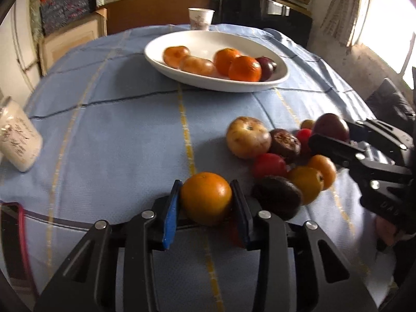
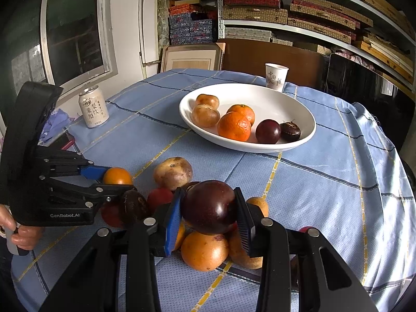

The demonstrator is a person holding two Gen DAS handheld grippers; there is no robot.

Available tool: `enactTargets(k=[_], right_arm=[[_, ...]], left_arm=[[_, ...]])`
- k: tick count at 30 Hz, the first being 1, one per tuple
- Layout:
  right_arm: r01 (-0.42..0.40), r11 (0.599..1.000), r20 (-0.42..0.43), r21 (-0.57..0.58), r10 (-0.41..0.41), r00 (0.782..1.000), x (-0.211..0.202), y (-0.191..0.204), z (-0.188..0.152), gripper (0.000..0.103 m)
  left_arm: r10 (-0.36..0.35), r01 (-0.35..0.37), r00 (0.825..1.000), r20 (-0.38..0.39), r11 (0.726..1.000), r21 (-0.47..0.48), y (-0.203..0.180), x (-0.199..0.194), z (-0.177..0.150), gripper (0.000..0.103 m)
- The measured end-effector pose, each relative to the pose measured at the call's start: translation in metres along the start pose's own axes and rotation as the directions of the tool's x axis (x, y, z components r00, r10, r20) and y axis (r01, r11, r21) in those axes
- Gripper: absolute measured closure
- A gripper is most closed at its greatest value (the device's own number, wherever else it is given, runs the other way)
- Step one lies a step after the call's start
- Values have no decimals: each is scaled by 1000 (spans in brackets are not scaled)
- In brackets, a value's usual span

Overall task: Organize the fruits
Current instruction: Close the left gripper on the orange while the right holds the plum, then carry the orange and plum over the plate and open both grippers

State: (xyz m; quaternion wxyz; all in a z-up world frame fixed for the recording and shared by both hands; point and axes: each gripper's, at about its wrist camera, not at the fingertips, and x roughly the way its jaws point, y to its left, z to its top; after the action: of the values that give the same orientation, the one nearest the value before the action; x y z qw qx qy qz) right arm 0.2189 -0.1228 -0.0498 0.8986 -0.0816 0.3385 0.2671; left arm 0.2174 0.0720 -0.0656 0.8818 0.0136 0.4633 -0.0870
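My left gripper [image 1: 206, 202] is shut on an orange [image 1: 206, 198], held just above the blue cloth; it also shows in the right wrist view [image 2: 114, 179]. My right gripper [image 2: 209, 208] is shut on a dark purple plum [image 2: 208, 206], held over a pile of loose fruit [image 2: 204, 251]; in the left wrist view the right gripper [image 1: 330, 137] shows with the plum [image 1: 331, 126]. The pile [image 1: 275, 156] lies right of my left gripper. A white oval bowl [image 2: 299, 109] farther back holds oranges [image 2: 234, 126], brown fruits [image 2: 205, 115] and dark fruits [image 2: 267, 131].
A drink can [image 2: 93, 106] stands at the table's left side. A paper cup [image 2: 276, 76] stands behind the bowl. A red-edged phone [image 1: 13, 236] lies at the left front edge. Shelves with boxes [image 2: 286, 5] stand behind the round table [image 2: 338, 182].
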Motion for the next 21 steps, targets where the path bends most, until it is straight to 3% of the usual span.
enactTargets(k=[5, 14, 21], right_arm=[[-3, 1000, 29, -9, 3, 1000, -5, 1, 0, 64], [-31, 999, 109, 10, 30, 994, -19, -5, 1, 64], [-73, 987, 120, 144, 55, 991, -19, -34, 7, 64]], left_arm=[[20, -20, 996, 85, 1000, 1, -3, -19, -2, 66], [-48, 52, 984, 170, 998, -21, -10, -42, -11, 66], [-67, 67, 976, 209, 998, 10, -17, -52, 23, 66]])
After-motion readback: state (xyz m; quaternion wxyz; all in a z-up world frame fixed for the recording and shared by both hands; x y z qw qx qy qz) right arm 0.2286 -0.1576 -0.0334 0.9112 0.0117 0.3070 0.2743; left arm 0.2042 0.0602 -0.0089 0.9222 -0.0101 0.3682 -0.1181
